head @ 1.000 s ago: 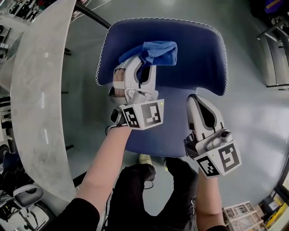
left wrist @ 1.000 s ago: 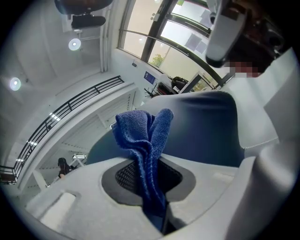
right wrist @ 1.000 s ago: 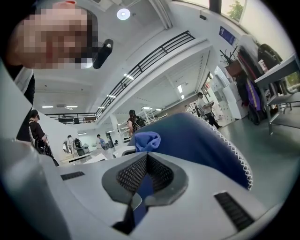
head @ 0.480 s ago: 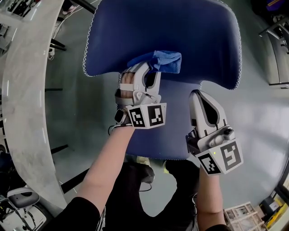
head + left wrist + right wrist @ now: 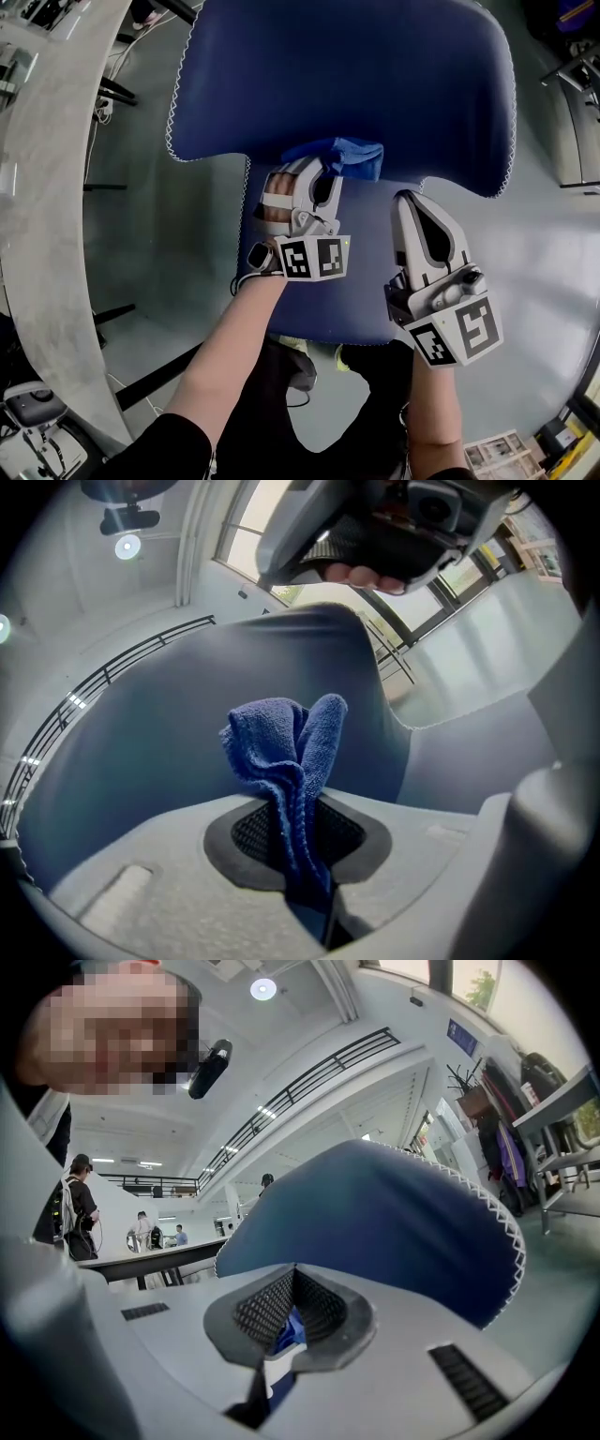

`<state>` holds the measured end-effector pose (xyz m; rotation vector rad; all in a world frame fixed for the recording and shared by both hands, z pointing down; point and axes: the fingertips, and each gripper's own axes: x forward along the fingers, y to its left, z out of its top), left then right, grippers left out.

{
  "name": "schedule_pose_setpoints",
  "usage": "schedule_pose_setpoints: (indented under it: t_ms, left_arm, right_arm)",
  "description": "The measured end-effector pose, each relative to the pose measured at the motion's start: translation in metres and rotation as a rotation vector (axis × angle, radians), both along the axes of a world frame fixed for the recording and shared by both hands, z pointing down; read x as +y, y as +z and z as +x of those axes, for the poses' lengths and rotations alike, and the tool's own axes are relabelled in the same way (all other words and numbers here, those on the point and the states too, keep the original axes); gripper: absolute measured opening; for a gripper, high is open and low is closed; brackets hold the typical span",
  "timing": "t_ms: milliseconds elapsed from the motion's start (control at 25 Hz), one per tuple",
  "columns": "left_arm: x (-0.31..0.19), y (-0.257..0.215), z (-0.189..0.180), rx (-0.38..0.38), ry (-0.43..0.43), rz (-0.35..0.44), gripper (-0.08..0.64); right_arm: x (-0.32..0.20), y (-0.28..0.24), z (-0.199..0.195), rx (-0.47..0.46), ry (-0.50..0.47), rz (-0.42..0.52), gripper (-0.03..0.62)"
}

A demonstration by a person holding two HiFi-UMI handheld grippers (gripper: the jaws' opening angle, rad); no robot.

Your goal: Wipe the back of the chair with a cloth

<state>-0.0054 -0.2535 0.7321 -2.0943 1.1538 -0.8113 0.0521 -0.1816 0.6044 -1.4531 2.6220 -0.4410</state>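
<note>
Left tongs [image 5: 317, 171] and cloth [image 5: 349, 155] have slid toward 6 o'clock, reaching the lower edge of the chair back [image 5: 375, 75], jaws clamped on the cloth. Right tongs [image 5: 409, 202] sit at 4 o'clock of it, closed on nothing (blue behind is chair). Mid-wipe, I judge; next: press and sweep a fresh strip.

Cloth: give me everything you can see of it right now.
The cloth is blue, terry-looking, soft and nubby, bunched into folds rather than spread flat. The left gripper has its jaws shut on the cloth's lower part, and the free end fans out past the tips. That end seems to lie against the dark blue chair back, near its lower edge. Nothing else visibly touches it.
</note>
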Motion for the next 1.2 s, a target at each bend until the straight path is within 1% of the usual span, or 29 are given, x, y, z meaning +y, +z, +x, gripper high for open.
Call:
schedule_pose_setpoints:
  t_ms: [160,240,400,520,680,840,920,1040,1120,1200]
  left_arm:
    - [0.002,0.024,-0.005,-0.013,0.001,-0.055,0.061]
    - [0.004,0.029,-0.006,-0.011,-0.001,-0.088,0.061]
    - [0.006,0.008,-0.004,0.033,-0.010,-0.154,0.061]
    - [0.018,-0.025,-0.001,0.081,-0.015,-0.207,0.061]
    - [0.031,-0.085,-0.002,0.155,-0.028,-0.264,0.061]
    - [0.039,-0.134,0.000,0.184,-0.029,-0.298,0.061]
    - [0.040,-0.159,0.000,0.192,-0.031,-0.300,0.061]
    - [0.034,-0.200,0.001,0.220,-0.037,-0.282,0.061]
    - [0.030,-0.233,0.005,0.240,-0.039,-0.258,0.061]
    - [0.024,-0.271,0.012,0.257,-0.040,-0.215,0.061]
  right_arm:
    - [-0.005,0.004,-0.008,0.001,-0.009,-0.009,0.014]
    - [-0.006,0.001,-0.007,0.000,-0.008,-0.019,0.014]
    - [-0.006,-0.016,0.000,-0.002,0.010,-0.048,0.014]
    - [0.003,-0.037,0.005,-0.002,0.028,-0.089,0.014]
    - [0.015,-0.081,0.006,-0.002,0.050,-0.127,0.014]
    - [0.024,-0.126,0.009,-0.002,0.064,-0.147,0.014]
    - [0.030,-0.146,0.011,-0.002,0.068,-0.149,0.014]
    - [0.038,-0.173,0.016,-0.007,0.077,-0.142,0.014]
    - [0.046,-0.188,0.021,-0.010,0.078,-0.138,0.014]
    - [0.057,-0.203,0.030,-0.013,0.077,-0.127,0.014]
